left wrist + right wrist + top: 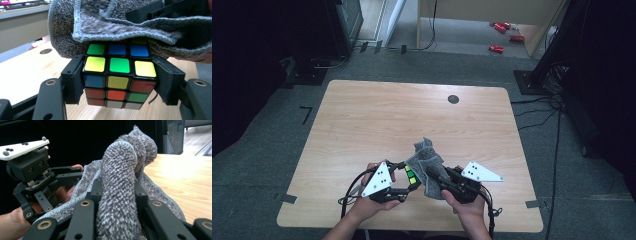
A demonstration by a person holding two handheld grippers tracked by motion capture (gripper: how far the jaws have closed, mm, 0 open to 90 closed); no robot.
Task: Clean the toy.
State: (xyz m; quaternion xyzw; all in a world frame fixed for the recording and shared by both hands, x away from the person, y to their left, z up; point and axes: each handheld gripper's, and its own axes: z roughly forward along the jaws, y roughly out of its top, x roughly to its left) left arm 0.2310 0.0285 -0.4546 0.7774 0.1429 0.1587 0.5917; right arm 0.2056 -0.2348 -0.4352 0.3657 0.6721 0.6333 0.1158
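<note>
A scrambled Rubik's cube sits clamped between the pads of my left gripper, held a little above the table near its front edge; from above the cube peeks out beside the cloth. A grey knitted cloth is bunched between the jaws of my right gripper, which is shut on it. The cloth drapes over the cube's top and far side; in the high view the cloth stands up between the two grippers. My right gripper meets the left gripper at the cube.
The wooden table has a round dark grommet near its far edge. Red objects lie on the floor beyond, by a wooden desk. Dark stands and cables flank the table at the right.
</note>
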